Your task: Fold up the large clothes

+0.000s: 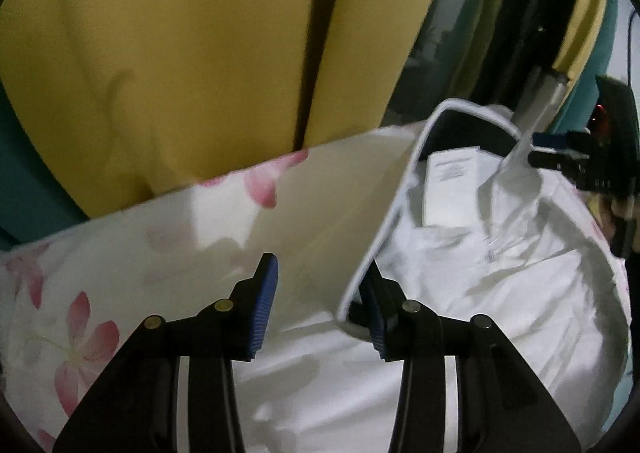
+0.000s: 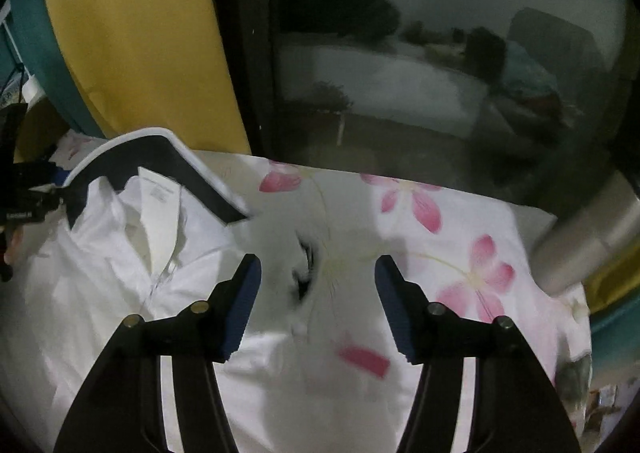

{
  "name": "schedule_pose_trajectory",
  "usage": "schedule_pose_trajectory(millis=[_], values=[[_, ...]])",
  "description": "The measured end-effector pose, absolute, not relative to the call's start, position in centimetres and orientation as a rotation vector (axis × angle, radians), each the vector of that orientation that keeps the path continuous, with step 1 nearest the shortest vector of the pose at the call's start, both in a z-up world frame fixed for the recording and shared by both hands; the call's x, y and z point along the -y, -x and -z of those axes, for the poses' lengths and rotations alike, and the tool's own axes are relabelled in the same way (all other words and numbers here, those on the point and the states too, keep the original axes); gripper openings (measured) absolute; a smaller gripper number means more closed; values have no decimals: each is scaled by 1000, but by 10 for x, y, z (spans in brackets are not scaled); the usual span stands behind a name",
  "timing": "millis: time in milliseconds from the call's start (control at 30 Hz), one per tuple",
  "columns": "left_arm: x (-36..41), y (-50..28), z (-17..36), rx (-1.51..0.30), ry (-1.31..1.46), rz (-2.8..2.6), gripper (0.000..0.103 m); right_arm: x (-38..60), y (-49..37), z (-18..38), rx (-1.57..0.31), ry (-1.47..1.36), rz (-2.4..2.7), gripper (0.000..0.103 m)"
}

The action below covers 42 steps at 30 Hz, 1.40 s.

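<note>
A white shirt (image 1: 480, 285) with a dark, white-edged collar (image 1: 396, 213) lies on a floral bedsheet (image 1: 80, 293). A white label (image 1: 448, 181) shows inside the neck. My left gripper (image 1: 320, 285) is open, its right finger under the collar edge, the left finger over the sheet. In the right wrist view the shirt (image 2: 100, 261) lies at the left with its collar (image 2: 192, 173) raised. My right gripper (image 2: 318, 285) is open and empty above the shirt's edge and the sheet (image 2: 460, 253). Each gripper shows at the far edge of the other's view.
Yellow and teal curtains (image 1: 180, 53) hang behind the bed. A dark window (image 2: 440, 53) with reflections stands beyond the sheet. A grey tube (image 2: 592, 229) enters from the right in the right wrist view. The sheet's far edge runs just past the collar.
</note>
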State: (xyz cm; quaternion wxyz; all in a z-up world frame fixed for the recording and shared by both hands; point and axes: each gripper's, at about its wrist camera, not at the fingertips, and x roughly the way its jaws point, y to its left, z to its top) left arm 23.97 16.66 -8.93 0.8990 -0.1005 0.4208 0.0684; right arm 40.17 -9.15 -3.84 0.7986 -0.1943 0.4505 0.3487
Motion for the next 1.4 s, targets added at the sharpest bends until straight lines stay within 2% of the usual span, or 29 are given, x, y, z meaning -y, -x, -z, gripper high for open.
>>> schedule_pose_trajectory(millis=[167, 233, 367, 500, 733, 933, 1300, 1400], values=[[-179, -236, 112, -928, 200, -171, 43, 77, -404, 37, -976, 409, -843, 59], [-183, -234, 114, -916, 214, -169, 47, 78, -403, 27, -955, 369, -875, 60], [-184, -236, 113, -910, 199, -188, 48, 79, -410, 8, -914, 281, -849, 76], [-185, -233, 113, -901, 199, -191, 48, 73, -428, 31, -1006, 234, -775, 76], [-183, -215, 94, -880, 214, -124, 52, 59, -399, 87, -1134, 405, -796, 76], [-165, -196, 51, -791, 204, -32, 55, 68, -383, 93, -1109, 437, -791, 77], [-164, -191, 10, -670, 274, 23, 55, 74, -368, 88, -1045, 509, -781, 77], [-167, -199, 9, -673, 294, -9, 60, 73, -367, 88, -1037, 508, -785, 77]])
